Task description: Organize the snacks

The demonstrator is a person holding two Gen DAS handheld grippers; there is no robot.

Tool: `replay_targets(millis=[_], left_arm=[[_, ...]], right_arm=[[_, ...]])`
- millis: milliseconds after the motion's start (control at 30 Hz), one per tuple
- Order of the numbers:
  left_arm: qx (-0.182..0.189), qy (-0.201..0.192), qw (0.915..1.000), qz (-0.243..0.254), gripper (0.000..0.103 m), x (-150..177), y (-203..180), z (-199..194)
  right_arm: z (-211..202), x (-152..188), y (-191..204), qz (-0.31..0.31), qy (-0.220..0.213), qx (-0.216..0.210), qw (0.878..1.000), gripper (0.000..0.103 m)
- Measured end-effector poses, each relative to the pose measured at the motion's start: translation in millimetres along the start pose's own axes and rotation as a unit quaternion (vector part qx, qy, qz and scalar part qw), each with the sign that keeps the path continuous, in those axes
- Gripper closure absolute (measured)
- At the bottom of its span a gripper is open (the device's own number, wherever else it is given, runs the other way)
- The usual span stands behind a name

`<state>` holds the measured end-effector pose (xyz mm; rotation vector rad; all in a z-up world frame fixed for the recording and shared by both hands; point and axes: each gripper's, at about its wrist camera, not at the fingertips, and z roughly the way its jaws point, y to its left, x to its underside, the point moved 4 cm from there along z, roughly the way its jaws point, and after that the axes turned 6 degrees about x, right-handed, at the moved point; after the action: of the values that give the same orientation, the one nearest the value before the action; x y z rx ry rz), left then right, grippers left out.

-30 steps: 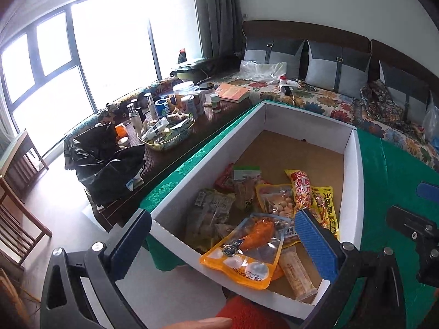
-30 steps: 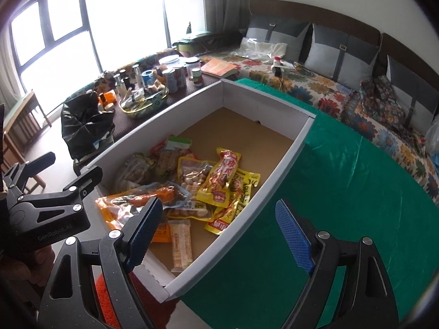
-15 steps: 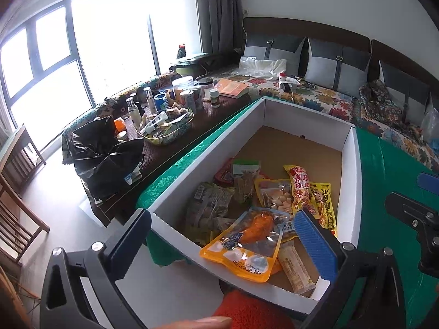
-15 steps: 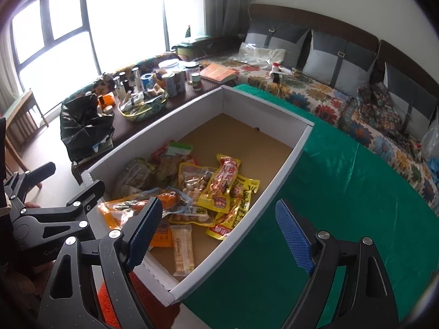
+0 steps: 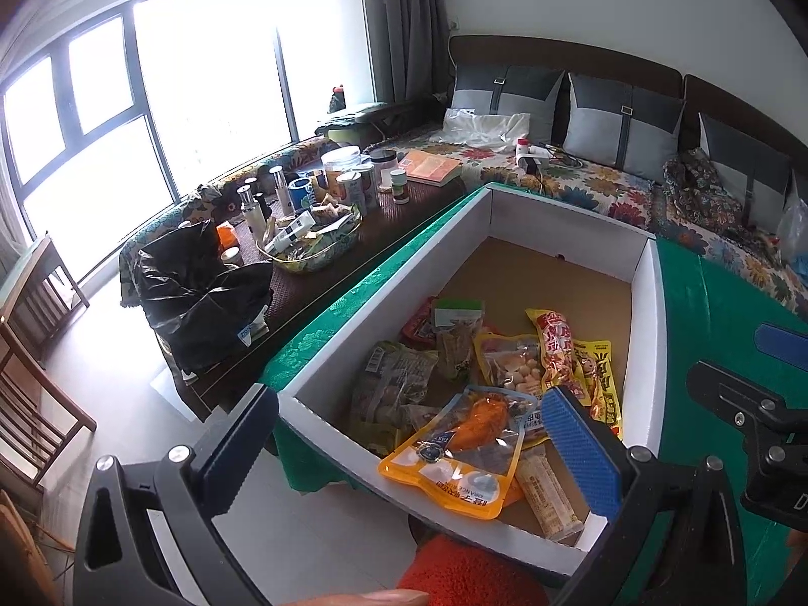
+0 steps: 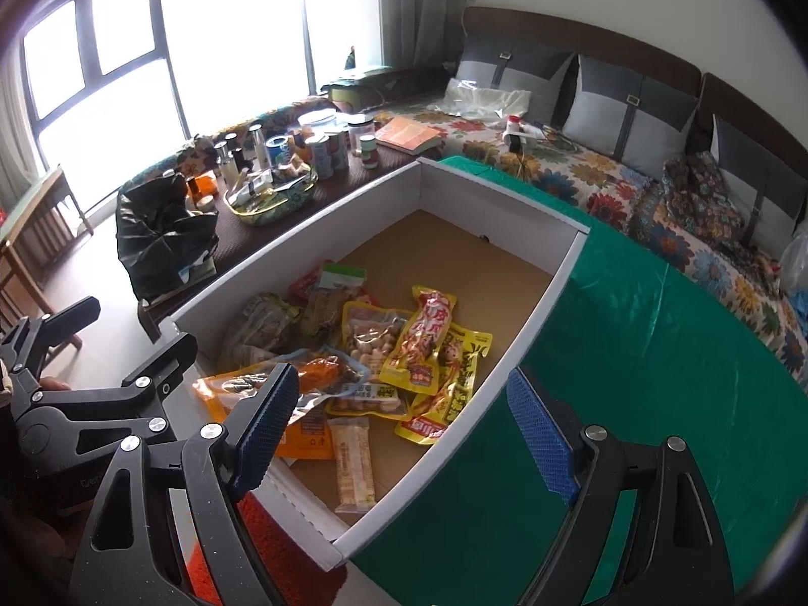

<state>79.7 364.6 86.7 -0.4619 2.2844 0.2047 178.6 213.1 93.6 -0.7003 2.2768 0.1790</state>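
In the left wrist view, the job looks like it has hardly begun. The snacks lie in a messy heap inside the big white box [image 5: 323, 404], all at its near end, and the far end shows only bare brown bottom. The box sits on a green cloth [image 5: 717, 313]. A clear bag with an orange snack [image 5: 464, 447] lies on top by the near wall, and a long pale bar [image 5: 548, 497] is in the near right corner. The left gripper [image 5: 409, 447] is wide open above the near wall and holds nothing. In the right wrist view, the same heap shows a red and yellow bag [image 6: 421, 341] lying across a bag of round nuts [image 6: 371, 336], with a yellow bag [image 6: 454, 394] against the right wall. The right gripper [image 6: 399, 434] is wide open too, empty, over the near right corner. Nothing looks sorted yet, so I think every snack is left to do.
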Motion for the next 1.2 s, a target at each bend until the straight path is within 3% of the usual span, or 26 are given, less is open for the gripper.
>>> replay_targets(millis=[700,1200], left_arm=[[-0.013,0.007,0.9999,0.007,0.0,3,2,2],[-0.001,0.019,0.9998,-0.003,0.0,5,5,7]], right_arm=[[6,-1,8,0.003,0.001,-0.002,1.0,0.016],[2,-8,9,-0.012,-0.003,0.031,0.999,0.016]])
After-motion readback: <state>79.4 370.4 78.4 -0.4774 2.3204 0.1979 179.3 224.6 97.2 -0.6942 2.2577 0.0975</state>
